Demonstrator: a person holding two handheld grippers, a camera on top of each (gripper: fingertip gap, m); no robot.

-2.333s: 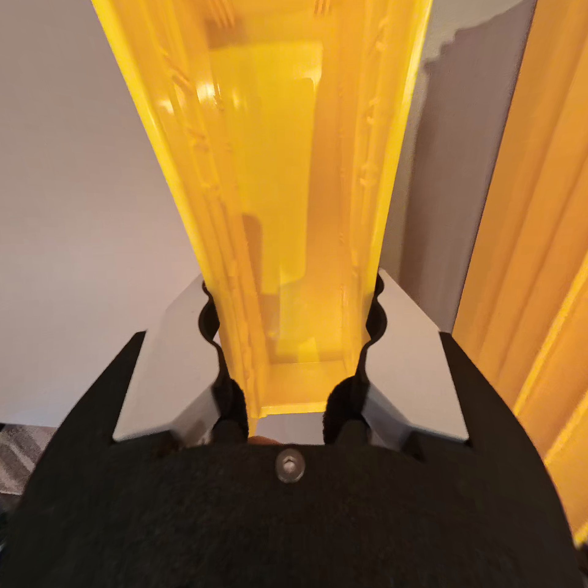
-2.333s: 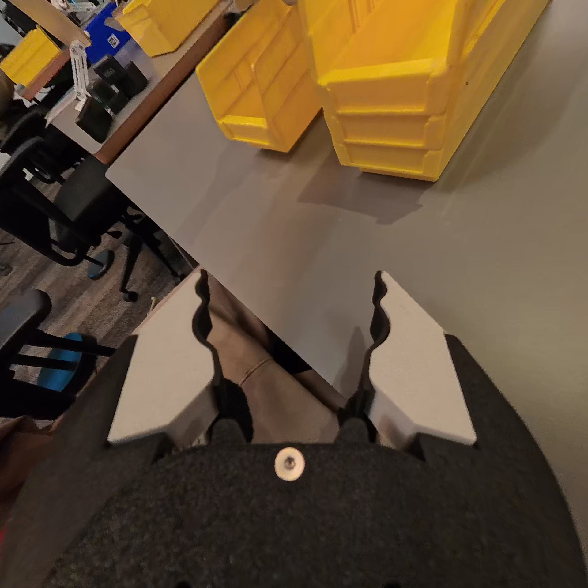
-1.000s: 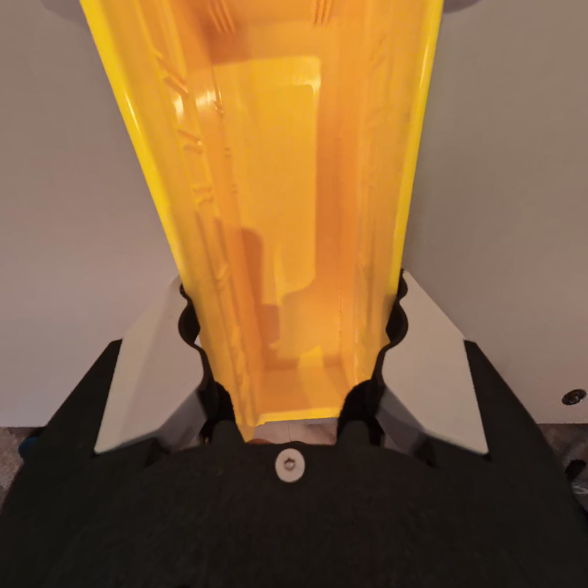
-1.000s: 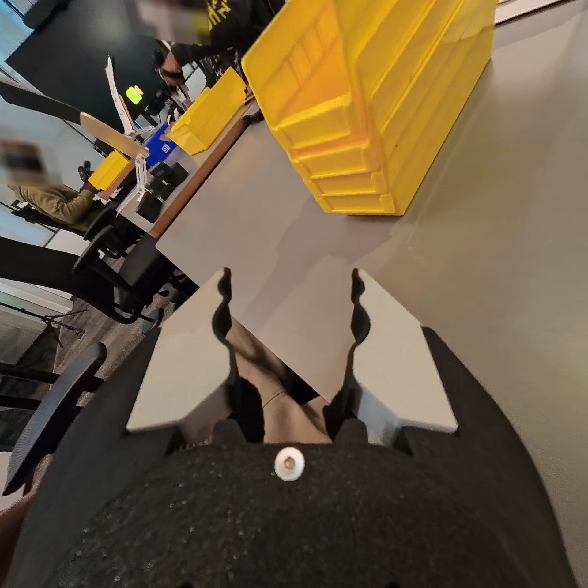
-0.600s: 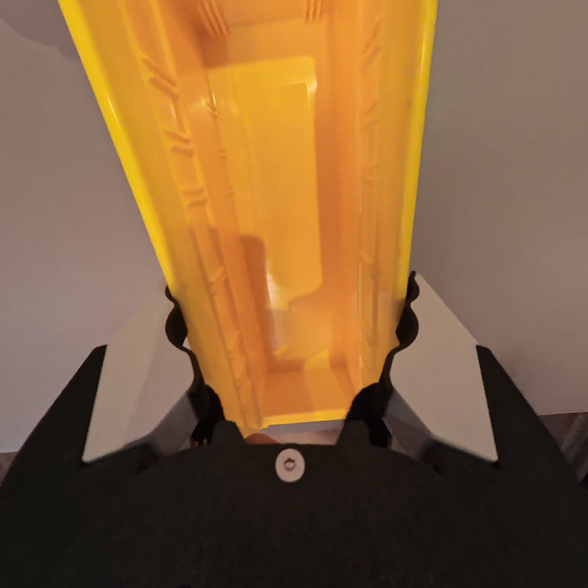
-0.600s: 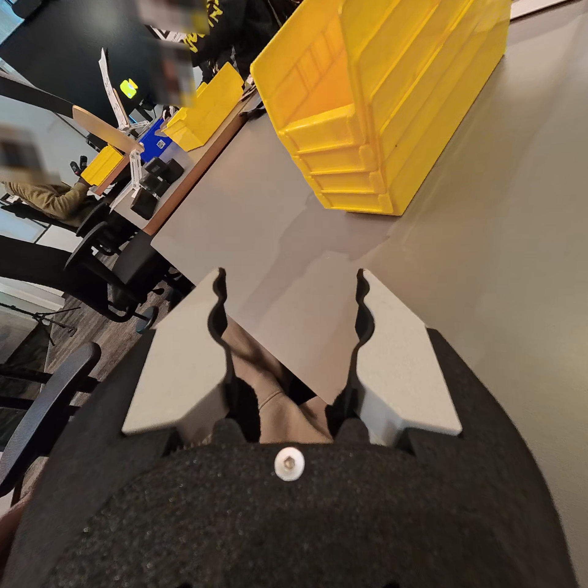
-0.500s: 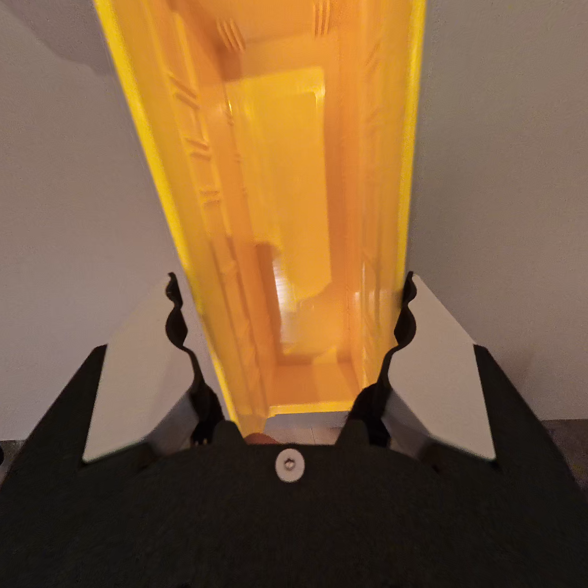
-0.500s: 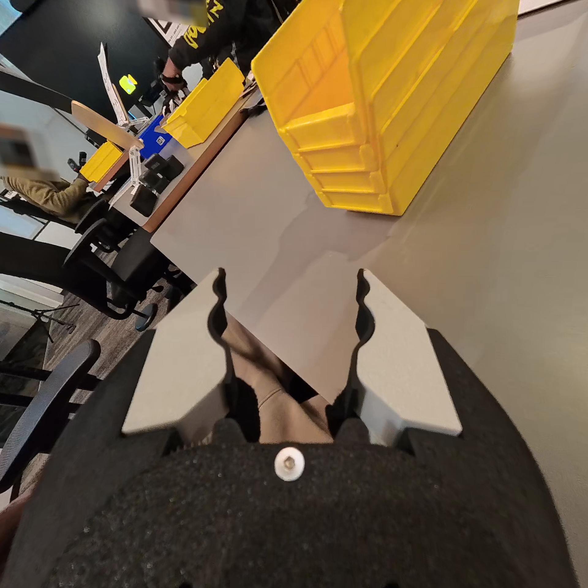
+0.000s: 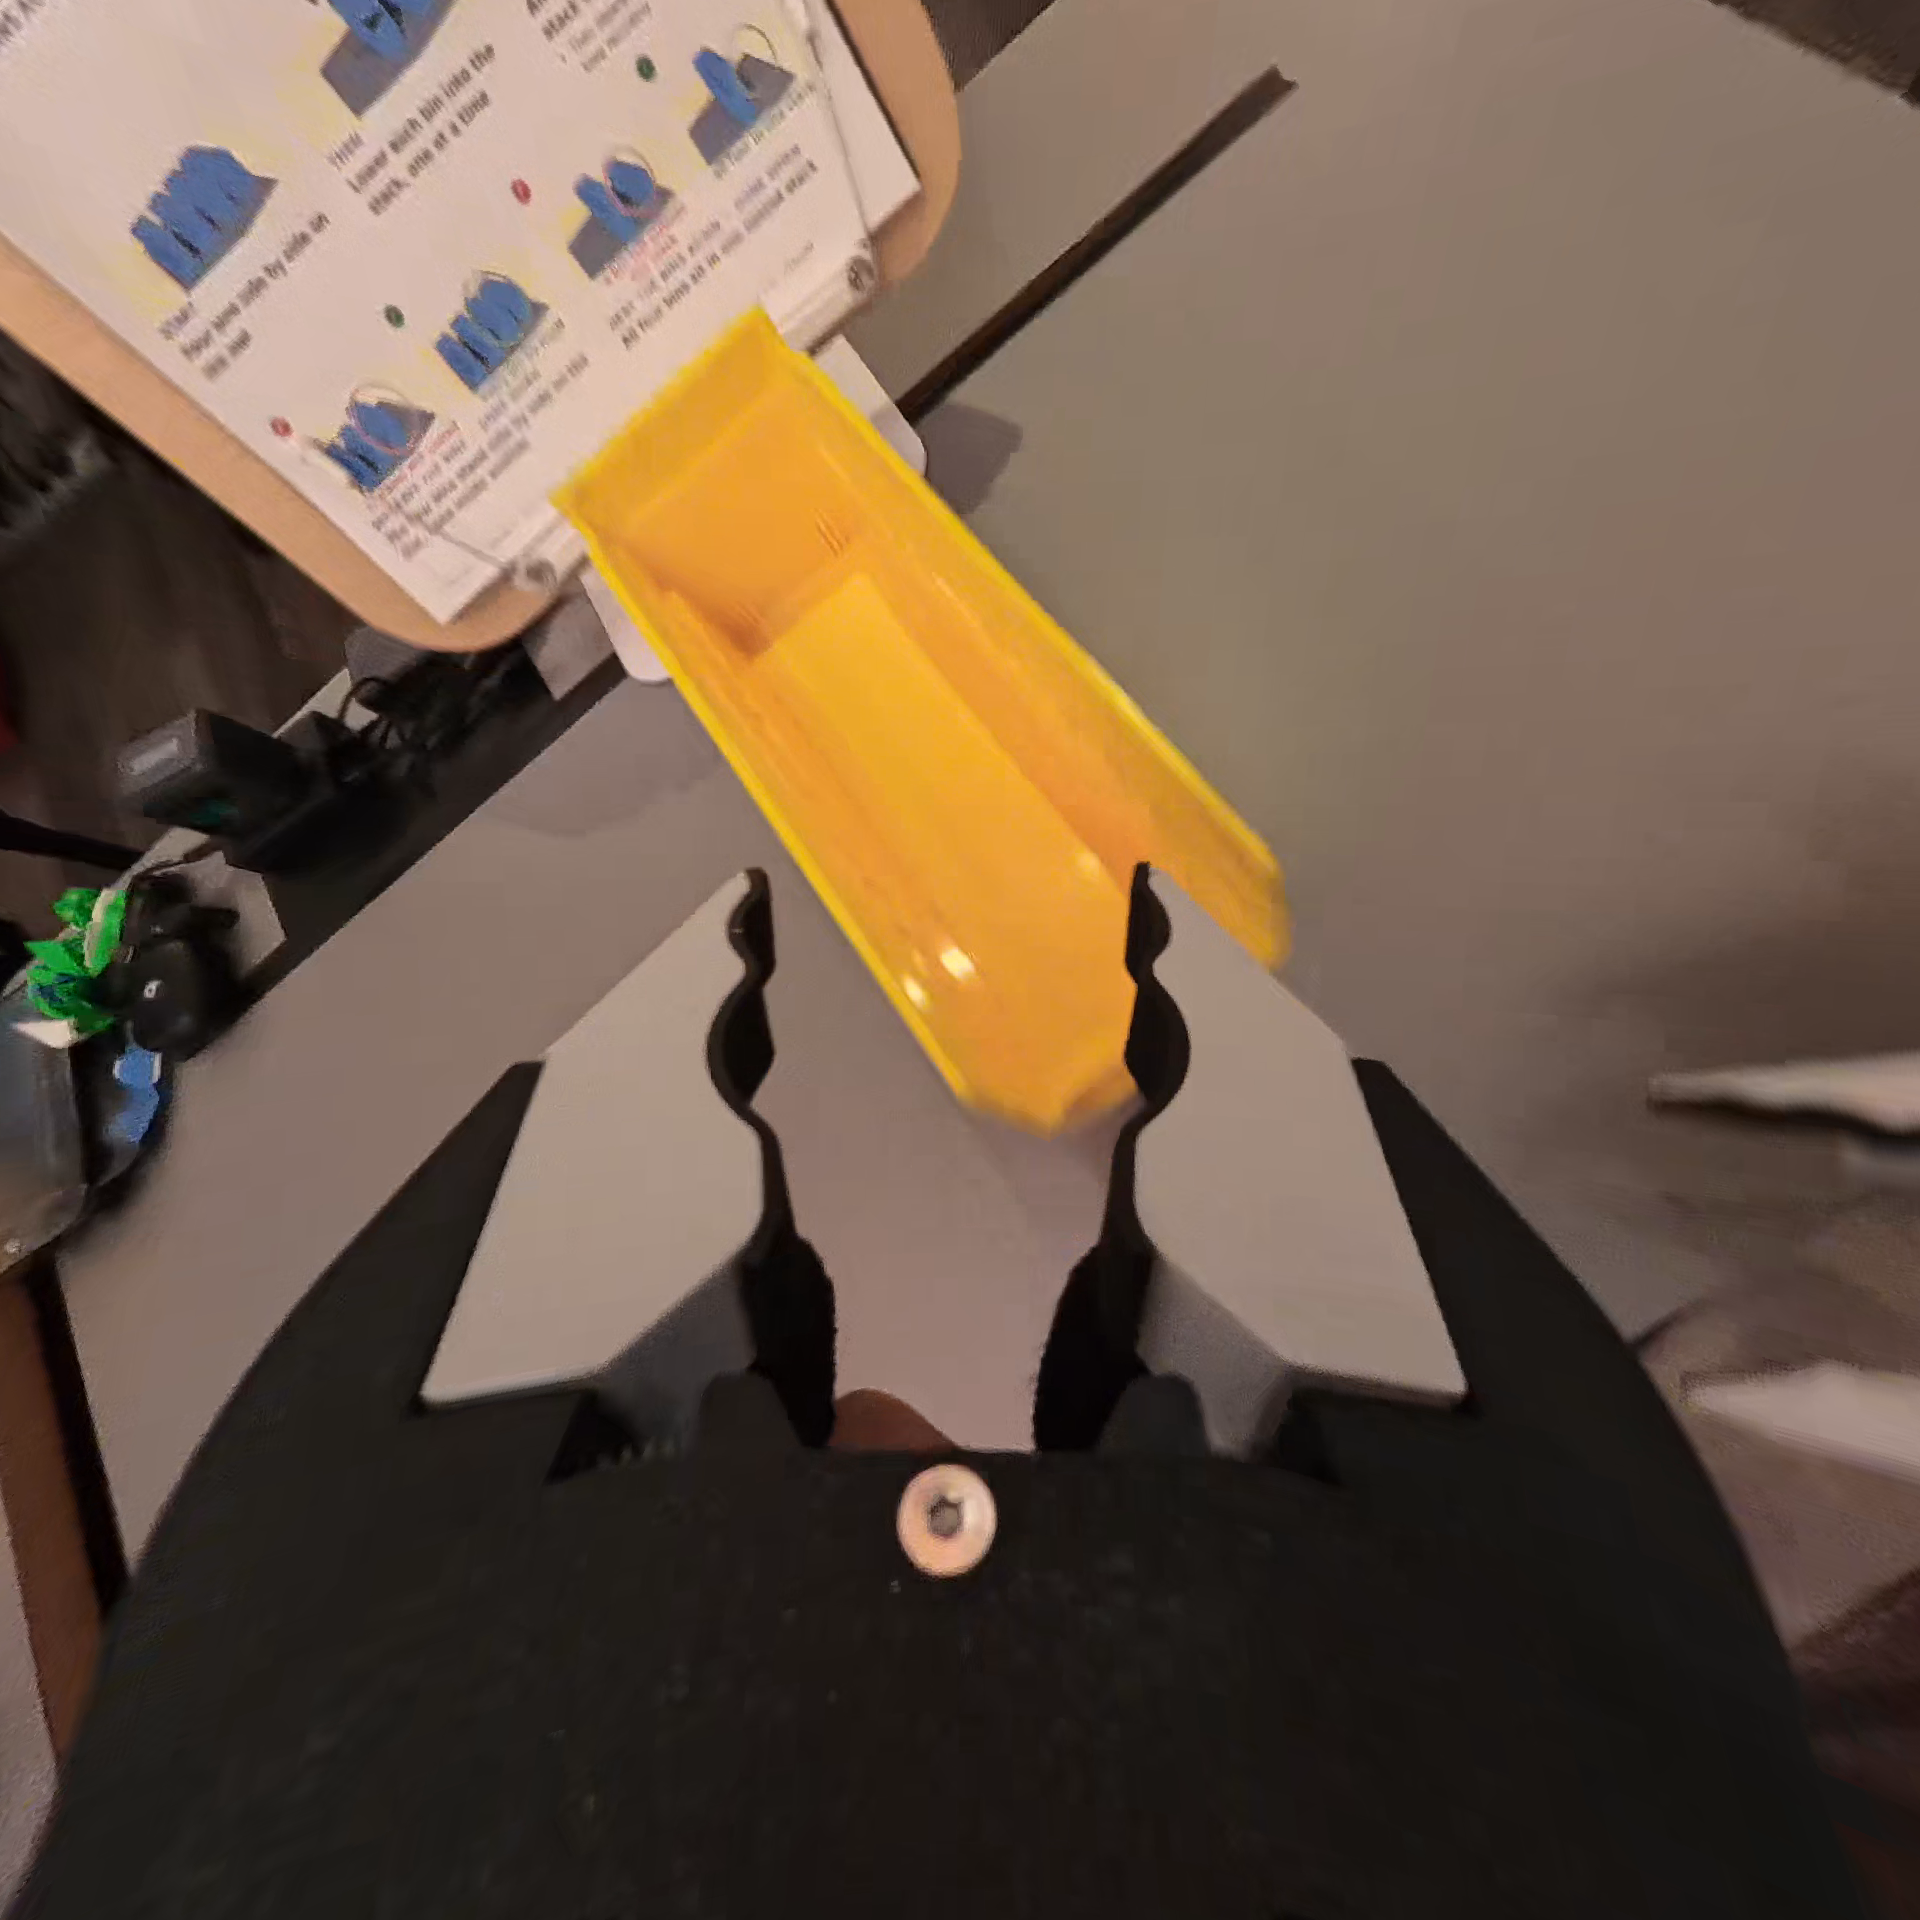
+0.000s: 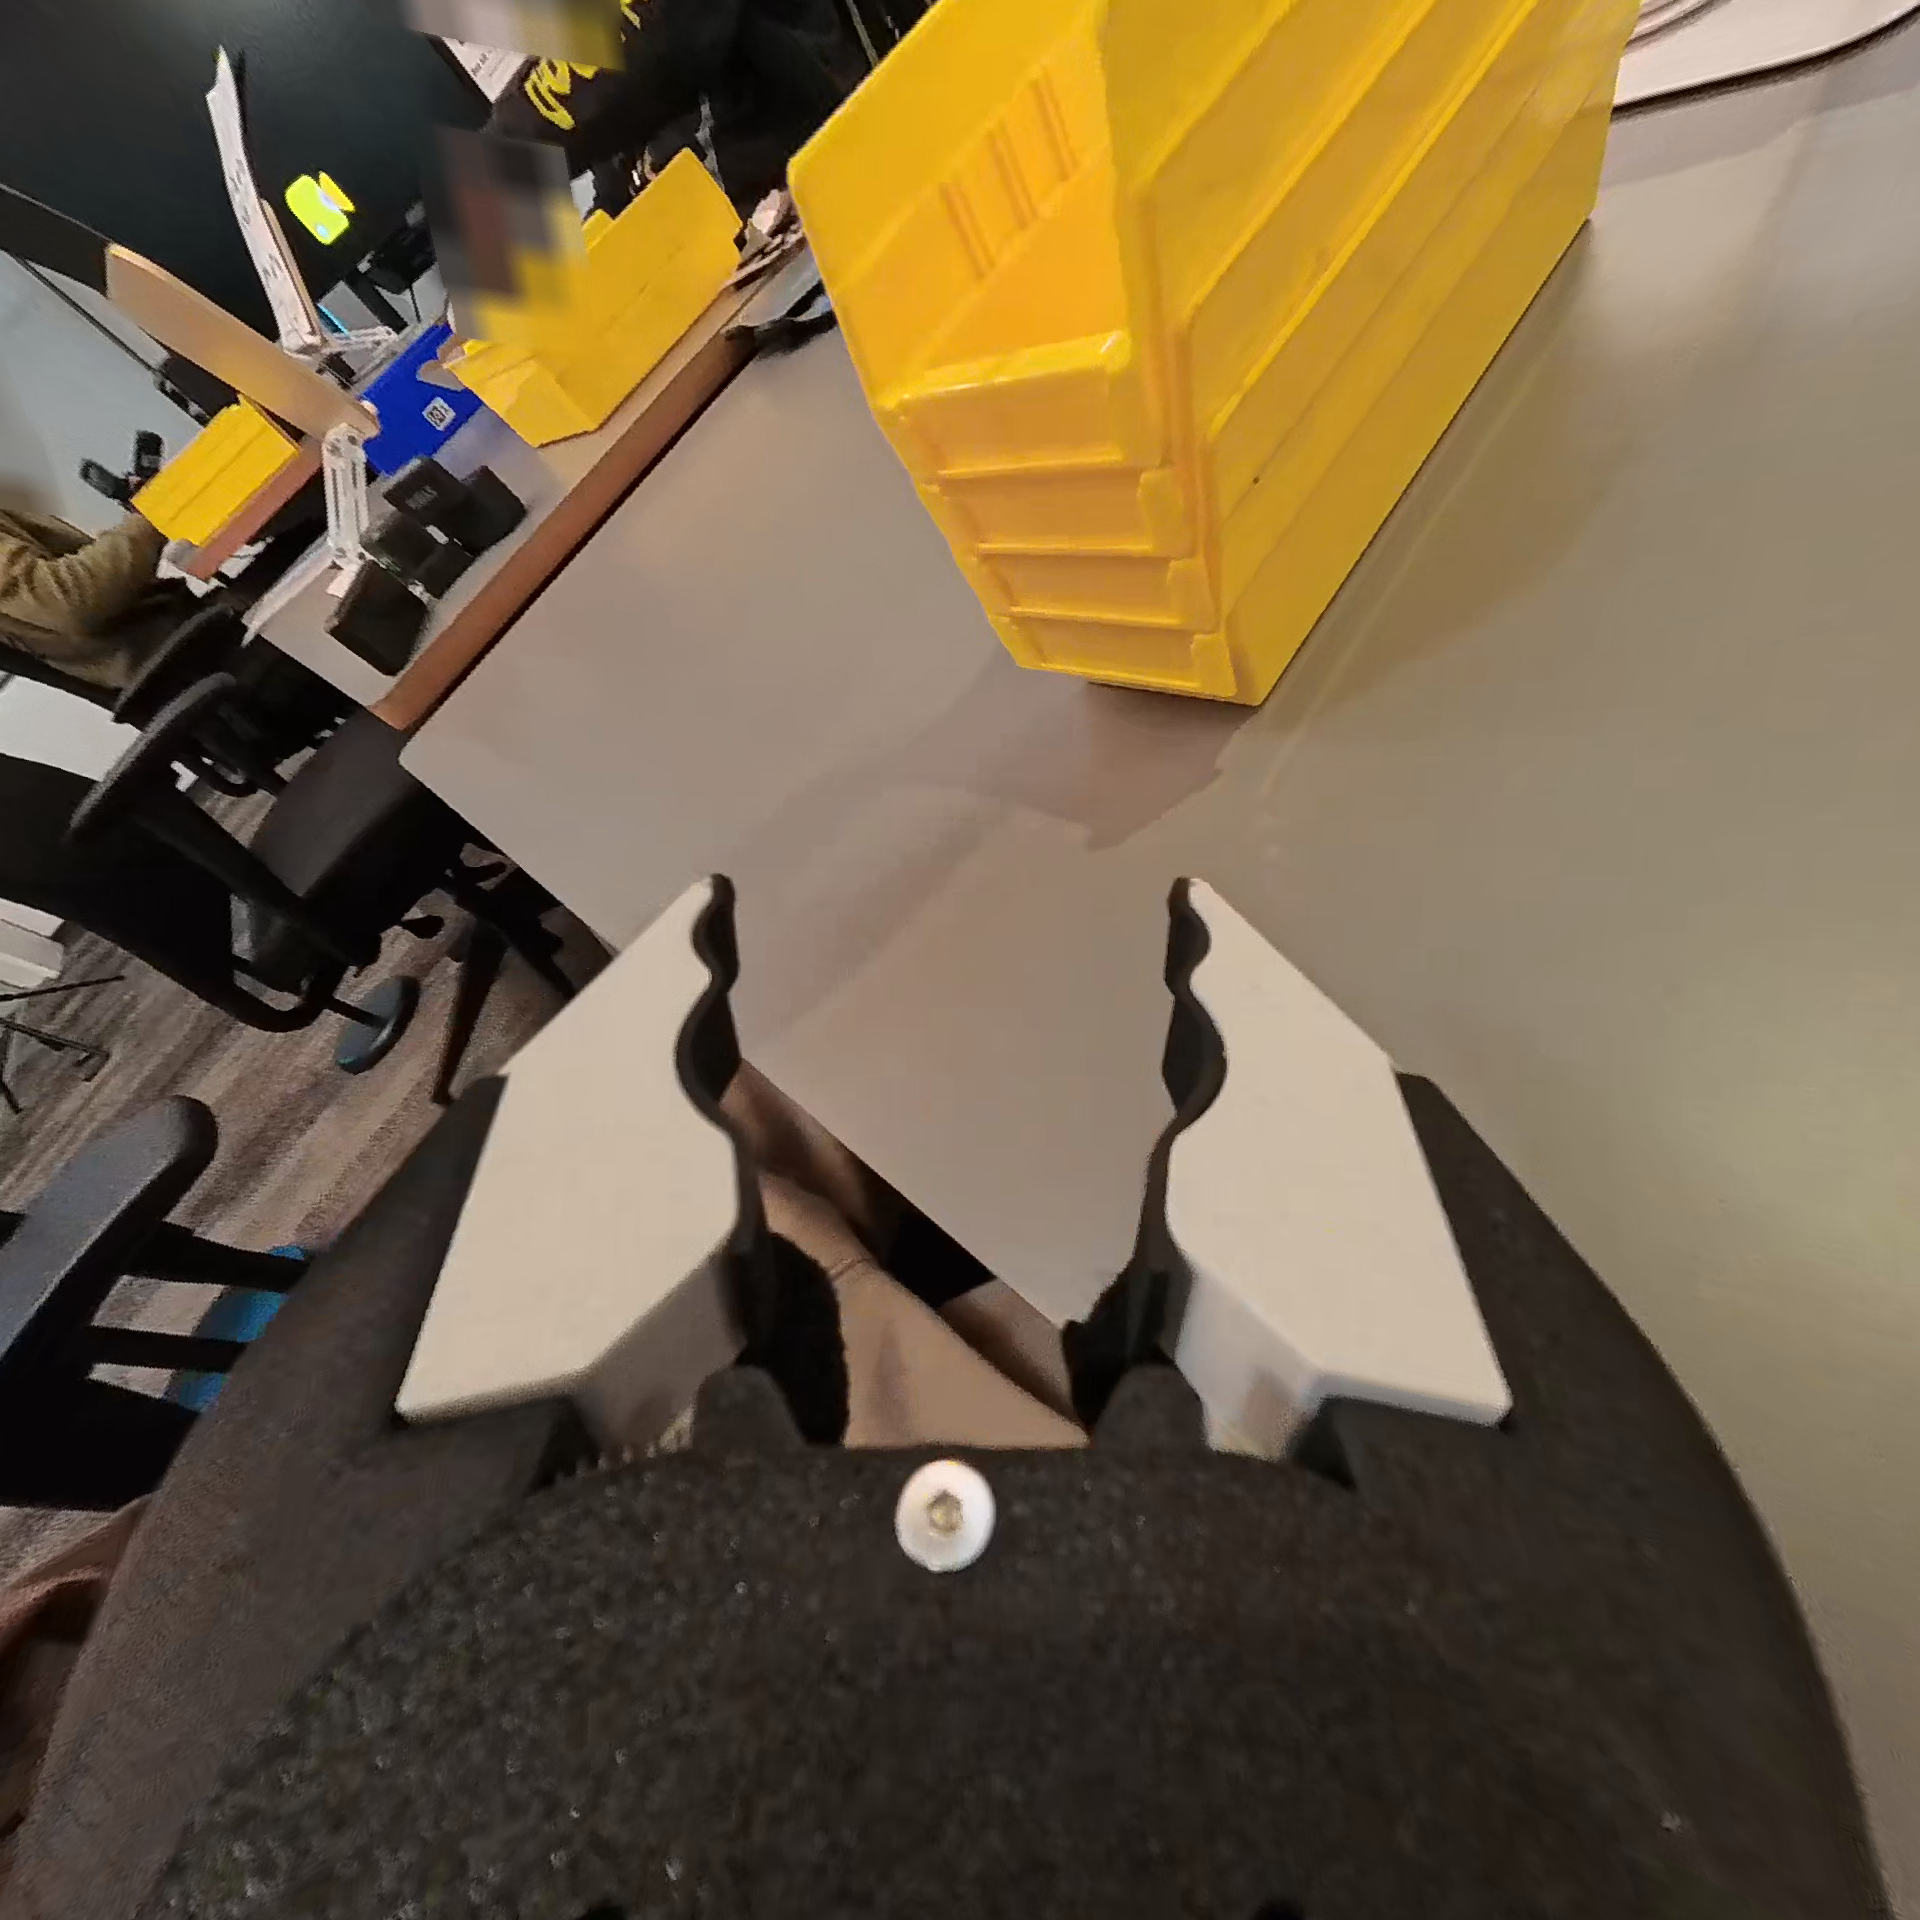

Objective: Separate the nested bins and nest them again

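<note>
Left wrist view only: single yellow bin [image 9: 914, 727], nothing inside, lying on grey table [image 9: 1507, 520] just ahead of left tongs [image 9: 945, 894], spread and holding nothing; instruction board [image 9: 416, 260] behind. Right wrist view only: nested yellow bins [image 10: 1195, 364] on table; right tongs [image 10: 951, 894] parted, holding nothing; office chairs [image 10: 208, 810] beyond the edge

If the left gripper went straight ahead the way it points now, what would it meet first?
Most likely the lone yellow bin lying on the grey table. The left gripper is open, and the bin's near end sits just ahead between its fingertips, slightly right of centre. Motion blur leaves the gap unclear.
</note>
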